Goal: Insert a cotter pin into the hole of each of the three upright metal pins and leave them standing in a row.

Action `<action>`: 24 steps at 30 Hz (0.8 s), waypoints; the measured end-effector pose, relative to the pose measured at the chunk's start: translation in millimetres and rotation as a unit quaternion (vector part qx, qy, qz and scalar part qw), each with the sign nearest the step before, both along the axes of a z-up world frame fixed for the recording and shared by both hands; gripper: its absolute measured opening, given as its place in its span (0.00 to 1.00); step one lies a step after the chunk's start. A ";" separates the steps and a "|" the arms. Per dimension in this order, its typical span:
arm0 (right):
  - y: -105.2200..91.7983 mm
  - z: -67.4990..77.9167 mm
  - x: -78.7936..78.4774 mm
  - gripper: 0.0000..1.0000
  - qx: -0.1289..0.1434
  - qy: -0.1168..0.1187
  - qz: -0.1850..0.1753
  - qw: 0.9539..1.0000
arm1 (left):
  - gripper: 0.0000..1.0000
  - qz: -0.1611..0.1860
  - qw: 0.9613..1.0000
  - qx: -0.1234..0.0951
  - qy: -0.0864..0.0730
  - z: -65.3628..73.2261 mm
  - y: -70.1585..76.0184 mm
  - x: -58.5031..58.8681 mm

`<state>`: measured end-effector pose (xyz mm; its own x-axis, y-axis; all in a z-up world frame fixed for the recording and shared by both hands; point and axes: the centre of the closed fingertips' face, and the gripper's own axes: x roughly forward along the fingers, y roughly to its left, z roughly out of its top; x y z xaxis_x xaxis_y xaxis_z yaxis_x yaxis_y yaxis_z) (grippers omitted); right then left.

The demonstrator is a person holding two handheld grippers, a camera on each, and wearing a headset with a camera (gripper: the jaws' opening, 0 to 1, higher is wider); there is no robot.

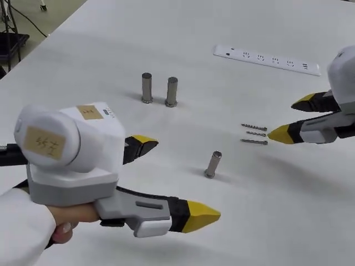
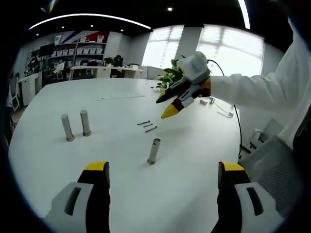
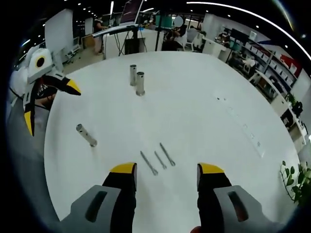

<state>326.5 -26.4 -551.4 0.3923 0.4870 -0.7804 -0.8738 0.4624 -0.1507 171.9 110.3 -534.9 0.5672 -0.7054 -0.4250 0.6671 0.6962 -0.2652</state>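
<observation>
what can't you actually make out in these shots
- Holes in the three metal pins: too small in all views.
- Cotter pins: eye and leg detail too small, even in the right gripper view.
- Right gripper: body cut off by the head view's right edge.

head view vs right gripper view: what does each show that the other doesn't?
Head view: handwritten paper labels on the left gripper's housing. Right gripper view: office shelves and a plant beyond the table. Both: two metal pins side by side, a third metal pin apart, three cotter pins, and the left gripper and right gripper with jaws open.
</observation>
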 end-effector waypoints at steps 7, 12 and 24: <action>5.7 -7.0 1.7 0.35 -0.013 -0.004 0.027 1.000 | 0.90 -0.001 1.000 0.001 0.003 -2.2 0.1 -2.4; 12.6 -14.1 -3.1 0.31 -0.023 0.002 0.062 0.998 | 0.90 -0.001 1.000 0.001 0.002 -2.9 0.2 -2.5; 19.9 -35.5 -2.7 0.22 -0.063 0.013 0.119 0.991 | 0.84 0.010 1.000 -0.015 0.006 -2.6 4.5 -2.7</action>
<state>323.8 -6.5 -586.9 0.2563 0.4609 -0.8497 -0.9603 0.2216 -0.1694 169.2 114.8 -537.6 0.5763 -0.7063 -0.4111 0.6492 0.7012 -0.2947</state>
